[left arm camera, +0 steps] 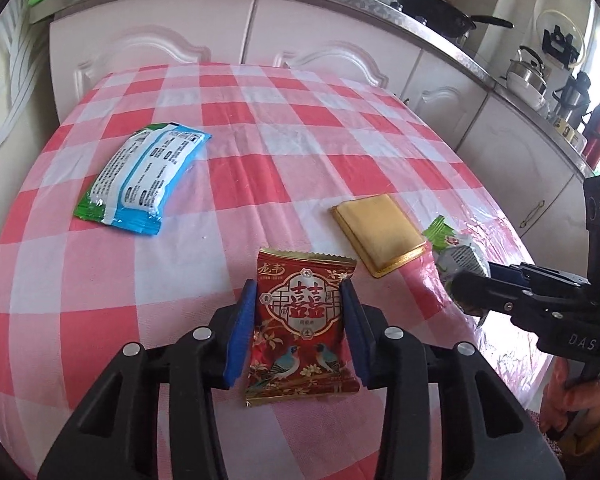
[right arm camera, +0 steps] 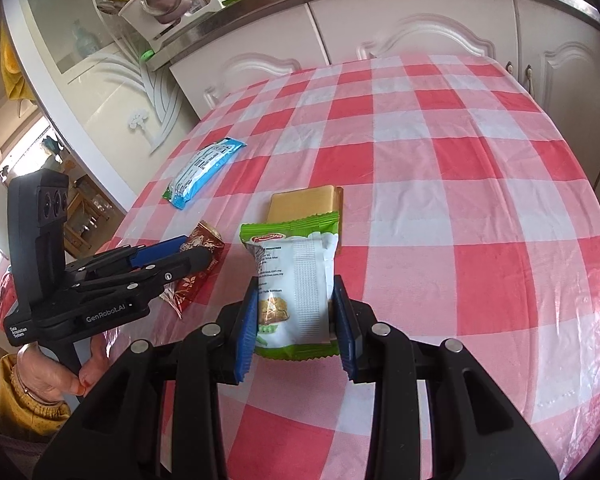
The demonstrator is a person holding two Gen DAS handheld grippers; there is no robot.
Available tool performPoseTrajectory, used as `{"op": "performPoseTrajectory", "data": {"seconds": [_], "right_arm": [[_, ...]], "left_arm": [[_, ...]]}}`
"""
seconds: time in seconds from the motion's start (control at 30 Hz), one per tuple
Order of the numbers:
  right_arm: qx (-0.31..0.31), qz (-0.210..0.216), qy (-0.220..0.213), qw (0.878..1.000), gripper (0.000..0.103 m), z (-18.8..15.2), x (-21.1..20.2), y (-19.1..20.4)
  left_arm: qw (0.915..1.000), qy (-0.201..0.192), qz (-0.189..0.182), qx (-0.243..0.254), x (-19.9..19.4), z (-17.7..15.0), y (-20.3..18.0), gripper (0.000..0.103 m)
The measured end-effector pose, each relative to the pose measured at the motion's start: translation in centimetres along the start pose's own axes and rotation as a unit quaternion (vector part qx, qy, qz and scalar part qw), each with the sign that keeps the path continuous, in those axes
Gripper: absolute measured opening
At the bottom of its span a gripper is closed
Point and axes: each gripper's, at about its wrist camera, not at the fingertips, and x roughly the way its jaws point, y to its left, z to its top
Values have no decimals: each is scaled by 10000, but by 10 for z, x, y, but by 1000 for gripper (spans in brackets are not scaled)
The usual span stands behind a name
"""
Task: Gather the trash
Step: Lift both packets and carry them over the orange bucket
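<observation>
Low in the frame, the left gripper (left arm camera: 298, 332) pinches the red wrapper (left arm camera: 300, 330) by its 2 side edges — light, crinkly, slippery foil (likely empty) — while the right gripper (right arm camera: 296, 324) clamps the green-and-white wrapper (right arm camera: 294, 292) at mid-frame.

The left gripper (left arm camera: 299, 304) has its blue pads (left arm camera: 242, 332) closed against the sides of a red packet (left arm camera: 300, 328), which lies on the checked tablecloth (left arm camera: 260, 152). Beyond the red packet to the left lies a blue packet (left arm camera: 144, 178). Just to its right lies a gold tray (left arm camera: 378, 234). Farther right, the right gripper (left arm camera: 470, 286) reaches in over a green packet (left arm camera: 450, 248), its grip hidden here. Past the table stand white cabinets (left arm camera: 320, 28).
</observation>
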Motion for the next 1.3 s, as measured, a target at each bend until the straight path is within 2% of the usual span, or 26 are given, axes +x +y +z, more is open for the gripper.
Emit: {"op": "performPoseTrajectory", "data": {"seconds": [0.27,0.57,0.77,0.97,1.13,1.3], "right_arm": [[-212,89,30,9997,36,17,12,21],[-672,440,203,9966,36,37,35,70],[-1070,826,384,9901,36,46,54,116],[-1558,1248,574,9782,36,51,77,175],[-1961,1622,755,9641,36,53,96,228],[-2328,1942,961,9481,36,52,121,282]], "left_arm": [[9971,-319,68,-681,-31,-7,40,42],[9847,-681,808,-1383,-81,-23,113,42],[9684,-873,1334,-1917,-115,-43,166,42],[9455,-1000,1852,-2483,-148,-73,220,43],[9228,-1095,2257,-2924,-173,-100,260,43],[9055,-1113,2492,-3249,-185,-122,291,43]]}}
